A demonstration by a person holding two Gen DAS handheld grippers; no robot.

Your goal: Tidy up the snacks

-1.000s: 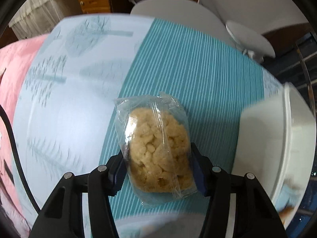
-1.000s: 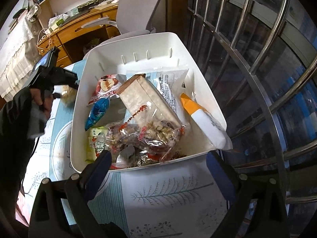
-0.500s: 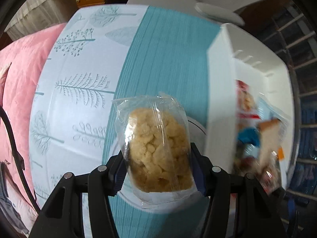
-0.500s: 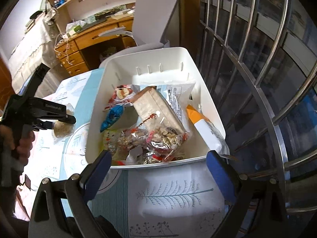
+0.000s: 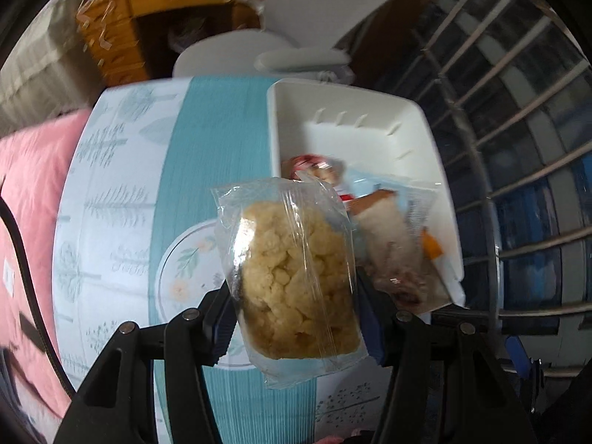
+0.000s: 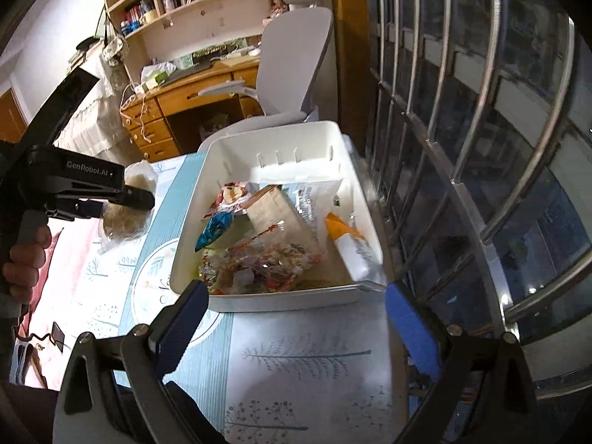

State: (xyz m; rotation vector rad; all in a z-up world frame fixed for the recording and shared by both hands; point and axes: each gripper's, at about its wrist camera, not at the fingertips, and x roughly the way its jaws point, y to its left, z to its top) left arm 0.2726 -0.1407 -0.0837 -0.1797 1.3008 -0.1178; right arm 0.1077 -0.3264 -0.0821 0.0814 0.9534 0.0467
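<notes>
Left gripper (image 5: 296, 296) is closed on a clear bag of pale puffed snack (image 5: 292, 277), one pad on each side. The snack sticks out past the pads, long way pointing ahead, and hangs in the air over the counter (image 5: 122, 192).

The white bin (image 5: 436, 170) is where I think the snack should go. In the left view it lies just to the right of the snack and a bit ahead. The right view shows the same thing: the left gripper (image 6: 125, 199) and its snack (image 6: 125, 218) are beside the bin's (image 6: 281, 299) left wall, not over it. So the coming move is sideways over that wall, then down. The left one is the nearer, since it has the snack.

Right gripper (image 6: 292, 314) is wide apart with nothing in it, near the bin's front edge.

The bin already holds other packs, piled up. The left view is blurry there, so I cannot tell them apart. The snack hides part of the bin, and the hand is mostly cut off
</notes>
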